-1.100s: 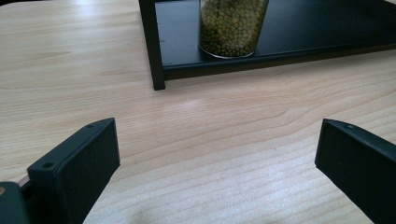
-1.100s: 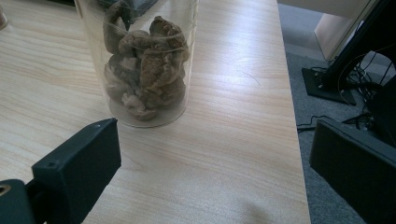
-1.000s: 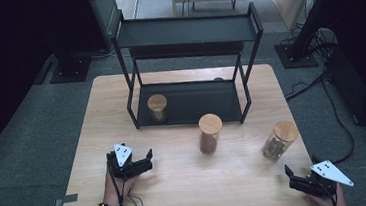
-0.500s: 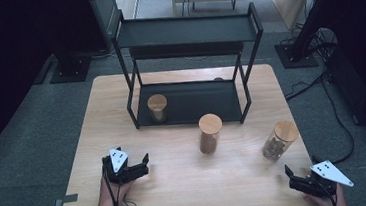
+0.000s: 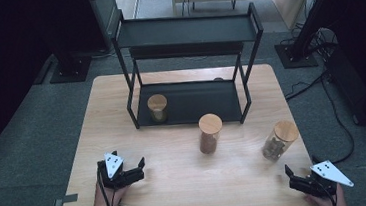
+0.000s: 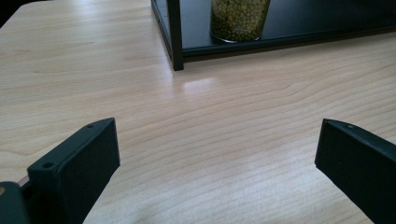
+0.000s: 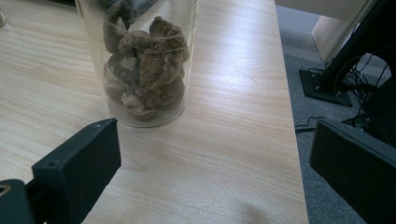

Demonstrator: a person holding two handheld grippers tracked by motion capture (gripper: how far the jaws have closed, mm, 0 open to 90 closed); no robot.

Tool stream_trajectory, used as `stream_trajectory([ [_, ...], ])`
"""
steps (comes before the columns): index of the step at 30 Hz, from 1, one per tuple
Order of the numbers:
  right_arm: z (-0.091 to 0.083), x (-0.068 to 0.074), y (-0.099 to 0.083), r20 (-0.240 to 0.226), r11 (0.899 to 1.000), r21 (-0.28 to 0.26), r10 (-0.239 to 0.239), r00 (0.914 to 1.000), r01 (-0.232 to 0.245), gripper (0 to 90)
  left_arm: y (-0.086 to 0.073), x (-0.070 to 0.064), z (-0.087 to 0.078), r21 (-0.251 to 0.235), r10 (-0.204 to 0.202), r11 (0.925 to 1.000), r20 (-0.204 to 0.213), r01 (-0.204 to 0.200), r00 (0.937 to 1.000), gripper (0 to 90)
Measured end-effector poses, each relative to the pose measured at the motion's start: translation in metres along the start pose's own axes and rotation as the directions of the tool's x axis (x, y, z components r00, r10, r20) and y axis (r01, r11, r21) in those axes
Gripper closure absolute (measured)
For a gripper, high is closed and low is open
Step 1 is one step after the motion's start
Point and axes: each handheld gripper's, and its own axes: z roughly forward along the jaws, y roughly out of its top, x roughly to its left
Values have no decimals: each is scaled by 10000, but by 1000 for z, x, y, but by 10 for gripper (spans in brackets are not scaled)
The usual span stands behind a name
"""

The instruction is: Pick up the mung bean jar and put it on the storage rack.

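Note:
Three glass jars with wooden lids are in view. One with green grains stands on the bottom shelf of a black two-tier rack. A tall one with brown contents stands mid-table. A third, holding brown dried chunks, is at the right. My left gripper is open and empty at the front left, facing the rack's front left post. My right gripper is open and empty at the front right corner, just short of the third jar.
The wooden table has bare surface between the two grippers. Its right edge runs close beside the right gripper. Beyond that edge, cables and a stand base lie on the grey floor.
My left gripper has drawn back a little toward the table's near edge. The right gripper and the jars are where they were.

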Motion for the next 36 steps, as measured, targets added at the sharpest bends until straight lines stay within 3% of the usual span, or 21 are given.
stream_trajectory([
  [12, 0, 0, 0, -10, 10000, 49, -25, 10000, 25, 18, -8, 11, -15, 134, 155, 9998, 107, -156, 9998, 0],
  [17, 0, 0, 0, 8, 10000, 40, -36, 10000, 36, 17, -12, 20, -23, 205, -49, 9998, 165, 46, 9999, 1],
  [21, 0, 1, 0, 45, 10000, 45, -47, 10000, 46, 18, -14, 25, -28, -111, -450, 9989, 147, 452, 9989, 1],
  [27, 0, 1, 0, 36, 10000, 21, -52, 10000, 52, 17, -15, 21, -29, 154, 330, 9993, -156, -327, 9993, 1],
  [32, 0, 1, 0, 3, 10000, 29, -36, 10000, 36, 18, -18, 32, -36, 11, -277, 9996, -129, 277, 9995, 1],
  [36, 0, 1, 0, 31, 10000, 16, -48, 10000, 47, 18, -20, 36, -38, 70, -304, 9995, -123, 305, 9995, 1],
])
